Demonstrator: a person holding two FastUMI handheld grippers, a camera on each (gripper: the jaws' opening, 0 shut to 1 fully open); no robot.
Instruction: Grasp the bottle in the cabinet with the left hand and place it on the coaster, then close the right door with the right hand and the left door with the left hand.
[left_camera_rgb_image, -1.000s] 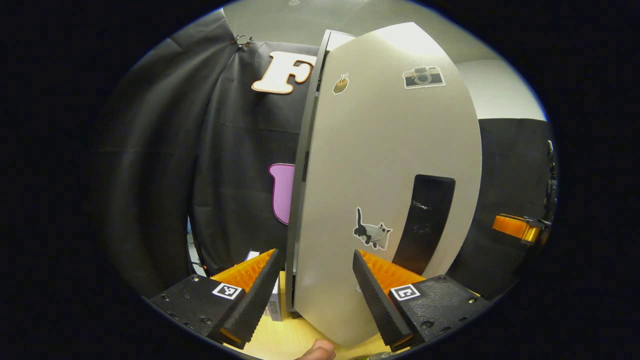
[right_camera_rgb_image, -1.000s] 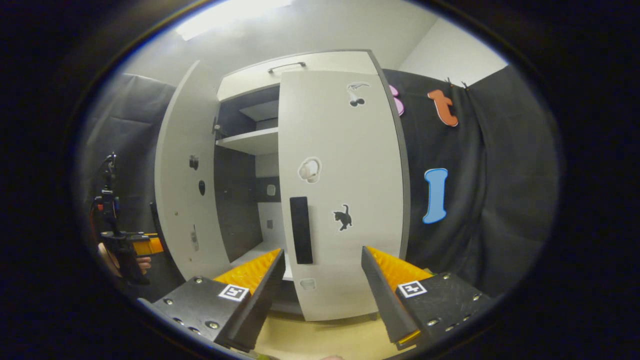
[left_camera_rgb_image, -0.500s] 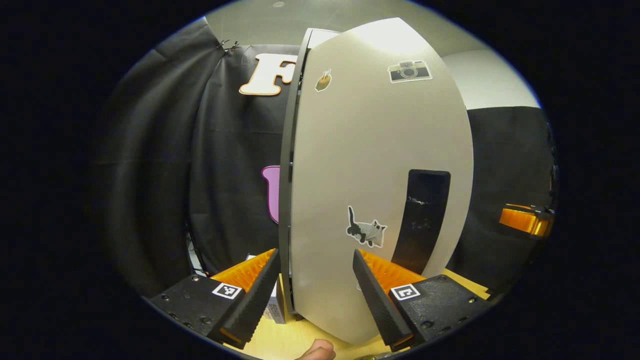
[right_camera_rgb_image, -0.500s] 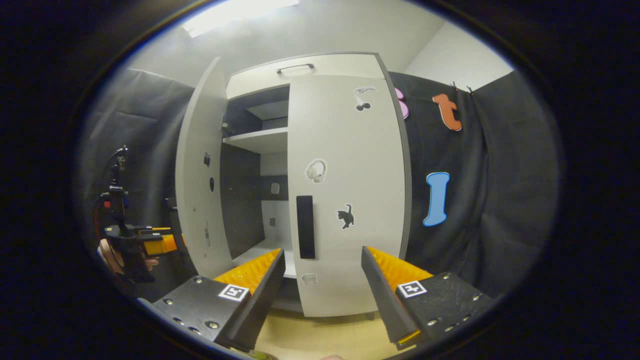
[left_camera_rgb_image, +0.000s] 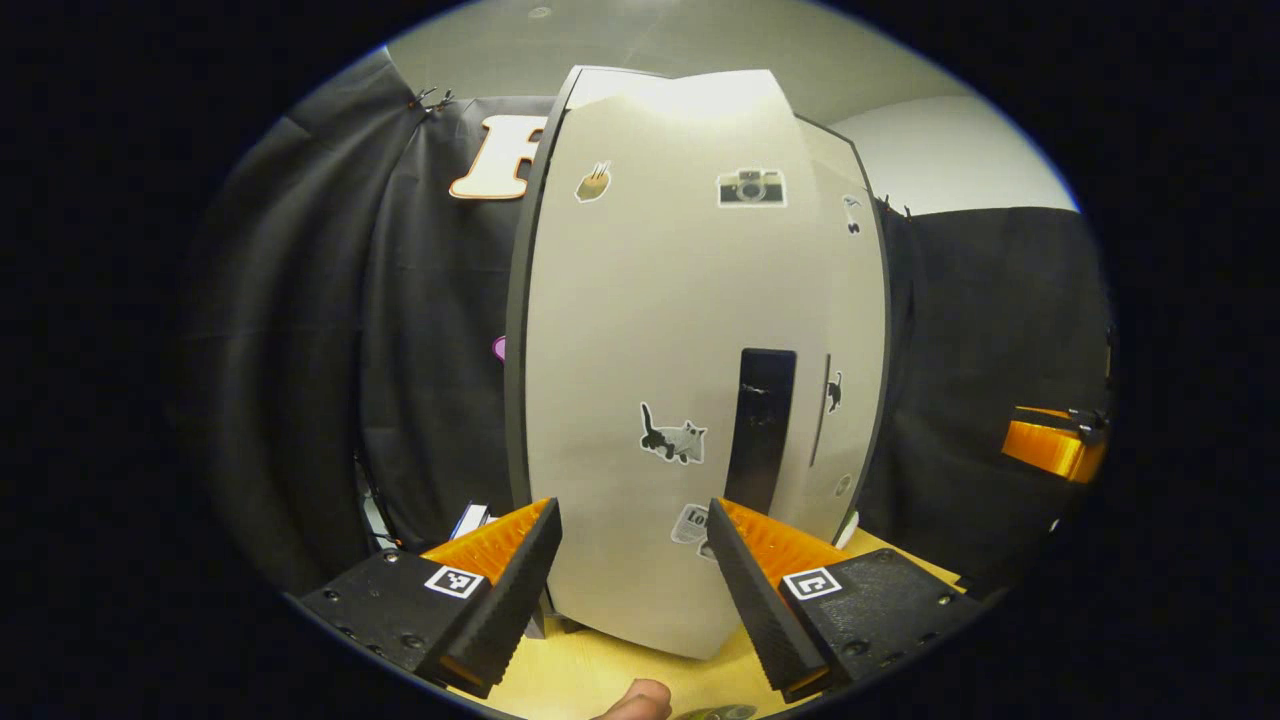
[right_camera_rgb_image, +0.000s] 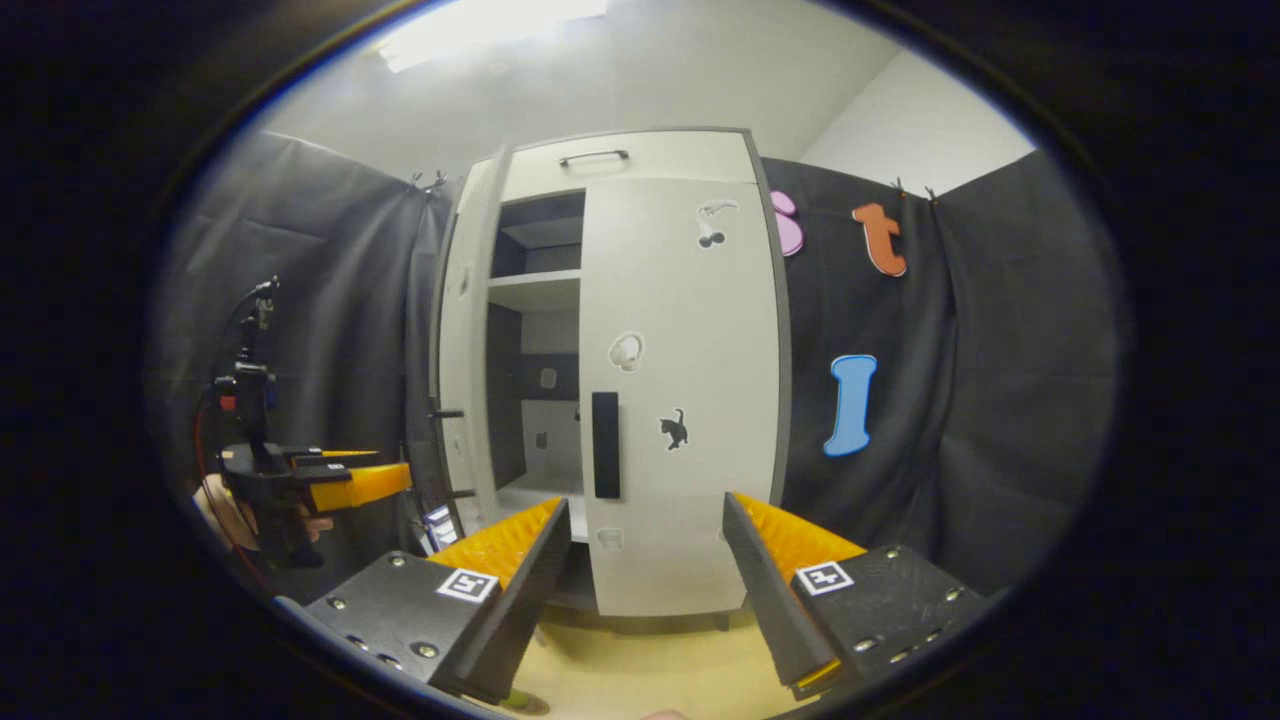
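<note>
both claws (left_camera_rgb_image: 632, 590) (right_camera_rgb_image: 640, 590) gape apart, left door (left_camera_rgb_image: 640, 350) just ahead, partly ajar.

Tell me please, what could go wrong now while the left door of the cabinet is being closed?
1. The left door is not yet shut: a gap to the right door shows the shelves. If the push stops now, it may stay ajar.
2. The left gripper is open, with the door panel right before its fingers, so a finger could scrape it or catch its edge.
3. A small box stands by the cabinet's foot, and the gripper might knock it.
</note>
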